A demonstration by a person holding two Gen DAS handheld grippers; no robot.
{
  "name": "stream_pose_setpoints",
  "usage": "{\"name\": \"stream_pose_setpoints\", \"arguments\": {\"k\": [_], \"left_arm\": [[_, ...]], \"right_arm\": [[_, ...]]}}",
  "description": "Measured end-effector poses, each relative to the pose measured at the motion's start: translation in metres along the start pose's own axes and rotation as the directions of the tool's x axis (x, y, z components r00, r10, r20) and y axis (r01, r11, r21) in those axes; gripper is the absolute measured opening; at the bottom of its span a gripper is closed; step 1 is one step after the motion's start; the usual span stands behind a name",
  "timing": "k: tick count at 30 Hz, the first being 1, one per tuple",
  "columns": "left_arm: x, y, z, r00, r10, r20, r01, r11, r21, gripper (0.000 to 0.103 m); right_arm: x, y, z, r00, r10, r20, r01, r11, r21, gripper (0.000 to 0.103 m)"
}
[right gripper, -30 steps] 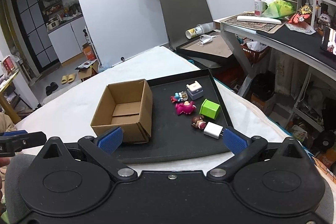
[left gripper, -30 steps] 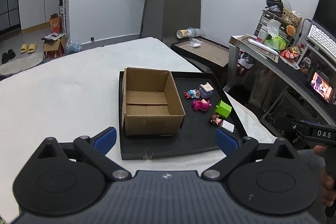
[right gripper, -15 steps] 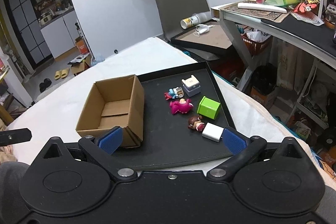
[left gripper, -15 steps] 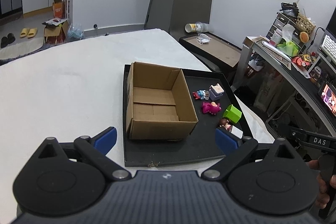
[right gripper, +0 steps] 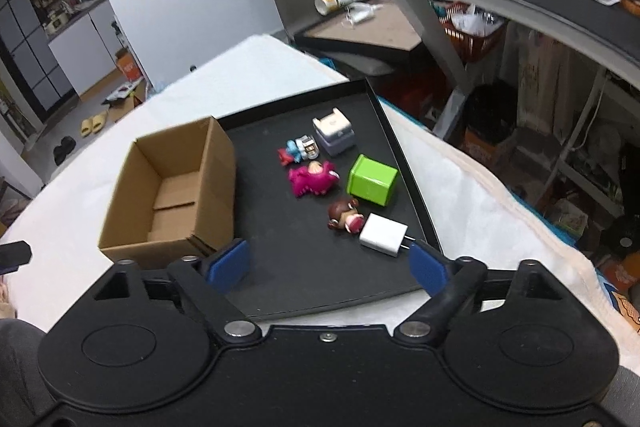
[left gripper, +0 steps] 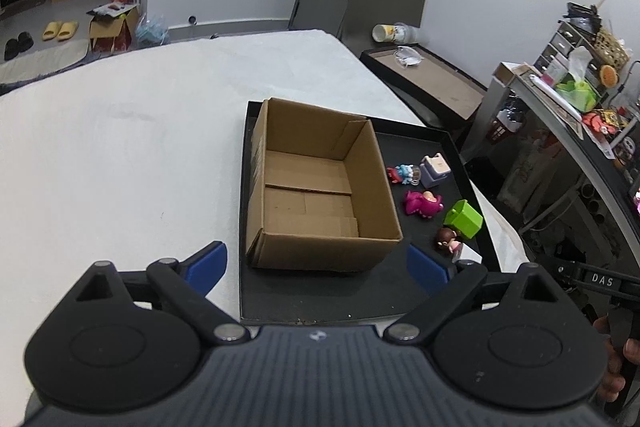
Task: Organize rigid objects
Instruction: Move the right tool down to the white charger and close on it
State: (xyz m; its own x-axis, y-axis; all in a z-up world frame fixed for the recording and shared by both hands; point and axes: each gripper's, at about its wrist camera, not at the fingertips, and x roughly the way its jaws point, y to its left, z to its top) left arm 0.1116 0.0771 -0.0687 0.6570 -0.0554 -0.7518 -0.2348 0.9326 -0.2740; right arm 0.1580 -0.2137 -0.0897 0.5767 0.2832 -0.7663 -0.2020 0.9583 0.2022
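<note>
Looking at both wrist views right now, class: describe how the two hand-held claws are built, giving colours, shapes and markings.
Both are black. The left claw has two round discs, angled link arms with silver pivot pins, blue pads and a ribbed grey centre panel. The right claw matches, but its centre is smooth black with one screw. In the left view its body bears white "DAS" lettering.

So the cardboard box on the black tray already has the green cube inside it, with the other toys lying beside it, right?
Not quite: the cardboard box is empty. The green cube sits on the black tray beside the other toys, as the right wrist view shows.
</note>
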Motion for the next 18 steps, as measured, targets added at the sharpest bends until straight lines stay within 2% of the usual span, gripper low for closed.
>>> {"name": "stream_pose_setpoints", "arguments": {"k": [5,9,18], "left_arm": [[0.014,0.006,0.008,0.999,0.023,-0.024,-0.023,0.999,-0.022,0.090],[0.028,0.010,0.012,0.997,0.045,-0.059,-0.047,0.998,-0.035,0.079],[0.058,0.018,0.020,0.991,0.066,-0.115,-0.075,0.994,-0.080,0.065]], "right_arm": [[0.021,-0.010,0.007,0.998,-0.016,-0.062,0.016,1.000,-0.003,0.075],[0.039,-0.015,0.012,0.995,-0.016,-0.103,0.016,1.000,-0.009,0.069],[0.077,-0.021,0.018,0.980,-0.024,-0.198,0.020,1.000,-0.020,0.068]]}}
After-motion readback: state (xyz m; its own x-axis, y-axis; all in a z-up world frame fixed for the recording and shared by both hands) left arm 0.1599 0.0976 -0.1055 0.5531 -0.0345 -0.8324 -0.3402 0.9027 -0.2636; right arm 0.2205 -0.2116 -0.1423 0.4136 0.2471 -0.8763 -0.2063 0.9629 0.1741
